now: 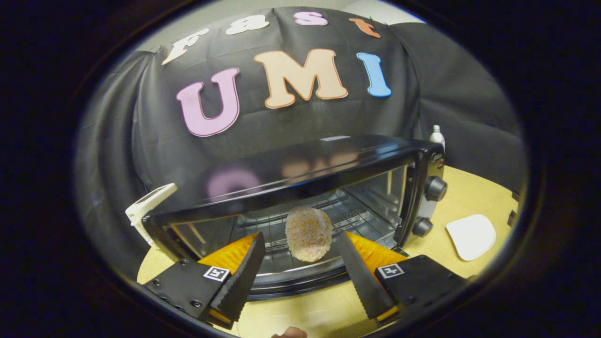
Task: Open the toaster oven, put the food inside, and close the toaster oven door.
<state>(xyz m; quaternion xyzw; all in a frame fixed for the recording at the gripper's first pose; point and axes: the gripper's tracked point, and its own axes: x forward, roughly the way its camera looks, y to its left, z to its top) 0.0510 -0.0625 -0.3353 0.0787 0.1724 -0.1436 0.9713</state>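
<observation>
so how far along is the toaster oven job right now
Done: the black toaster oven is open, with the round breaded patty lying on its wire rack. In hand: the gripper is open, its fingers apart on either side of the patty and not pressing it. Left: back the fingers out and close the glass door.

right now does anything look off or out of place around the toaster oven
The breaded patty looks odd: it stands on edge at the front of the wire rack inside the open toaster oven, not lying flat. The gripper is open, fingers either side of it, not touching.
</observation>
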